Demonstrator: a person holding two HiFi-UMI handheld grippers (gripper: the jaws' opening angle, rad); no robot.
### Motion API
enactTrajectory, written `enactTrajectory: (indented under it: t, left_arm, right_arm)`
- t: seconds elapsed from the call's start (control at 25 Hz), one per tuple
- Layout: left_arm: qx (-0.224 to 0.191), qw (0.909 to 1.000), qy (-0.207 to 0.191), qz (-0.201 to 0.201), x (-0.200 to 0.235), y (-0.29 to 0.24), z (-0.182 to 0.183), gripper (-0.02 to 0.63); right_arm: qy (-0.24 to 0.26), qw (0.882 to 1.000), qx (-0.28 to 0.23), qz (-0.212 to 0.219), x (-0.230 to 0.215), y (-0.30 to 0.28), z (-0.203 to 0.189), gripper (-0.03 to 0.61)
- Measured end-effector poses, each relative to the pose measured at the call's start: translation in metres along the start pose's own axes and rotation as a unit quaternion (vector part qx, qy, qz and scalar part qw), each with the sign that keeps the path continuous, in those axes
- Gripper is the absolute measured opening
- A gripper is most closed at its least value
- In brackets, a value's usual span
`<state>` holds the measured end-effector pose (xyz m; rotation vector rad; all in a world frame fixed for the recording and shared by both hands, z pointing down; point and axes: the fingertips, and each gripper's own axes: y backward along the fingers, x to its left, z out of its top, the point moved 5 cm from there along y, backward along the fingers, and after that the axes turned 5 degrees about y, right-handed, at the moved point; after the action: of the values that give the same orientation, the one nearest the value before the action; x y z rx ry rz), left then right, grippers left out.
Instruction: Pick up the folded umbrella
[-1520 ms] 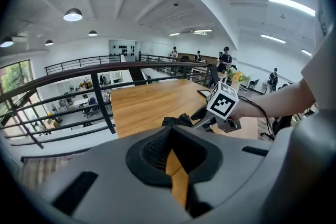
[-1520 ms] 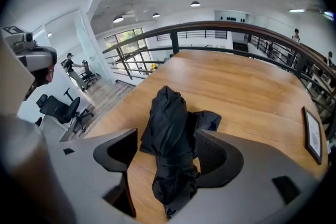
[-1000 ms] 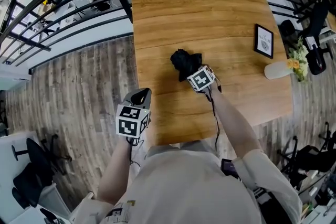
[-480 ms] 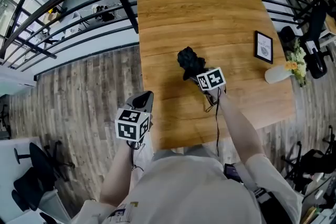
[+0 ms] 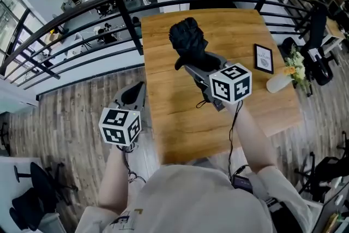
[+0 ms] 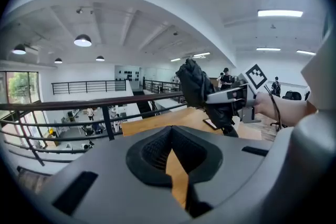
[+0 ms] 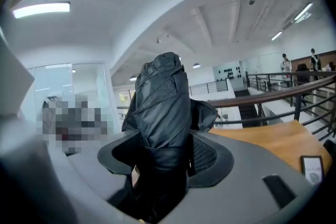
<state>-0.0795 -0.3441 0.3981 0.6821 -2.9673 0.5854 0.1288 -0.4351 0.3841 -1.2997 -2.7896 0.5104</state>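
The folded black umbrella (image 5: pixel 188 43) is held in the air above the wooden table (image 5: pixel 180 112), with my right gripper (image 5: pixel 199 65) shut on its lower part. In the right gripper view the umbrella (image 7: pixel 163 107) stands upright between the jaws and hides most of my right gripper (image 7: pixel 163 157). My left gripper (image 5: pixel 135 94) hangs off the table's left edge, shut and holding nothing. In the left gripper view my left gripper (image 6: pixel 170 131) has its tips together, and the umbrella (image 6: pixel 197 84) shows ahead to the right.
A small framed picture (image 5: pixel 263 58) and a white vase with flowers (image 5: pixel 283 78) stand at the table's right side. A dark metal railing (image 5: pixel 109 13) runs behind the table. Wooden floor (image 5: pixel 71 101) lies to the left.
My right gripper has closed on the umbrella and lifted it off the table, tilting up. The left gripper has risen too, still beside the table's left edge.
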Motion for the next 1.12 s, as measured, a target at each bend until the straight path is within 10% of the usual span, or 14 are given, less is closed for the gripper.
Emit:
enactTrajectory:
  t: [0.4, 0.8, 1.12]
  left_arm:
    - [-0.155, 0.9876, -0.025, -0.002, -0.001, 0.083, 0.115, 0.015]
    - [-0.208, 0.974, -0.089, 0.016, -0.021, 0.135, 0.139, 0.015]
    - [-0.204, 0.9751, -0.083, 0.028, -0.02, 0.147, 0.125, 0.015]
  right_arm:
    - [0.07, 0.975, -0.208, -0.015, 0.081, 0.11, 0.136, 0.286]
    - [0.107, 0.943, -0.307, -0.064, 0.119, 0.183, 0.156, 0.287]
    - [0.142, 0.943, -0.289, -0.082, 0.122, 0.182, 0.131, 0.288]
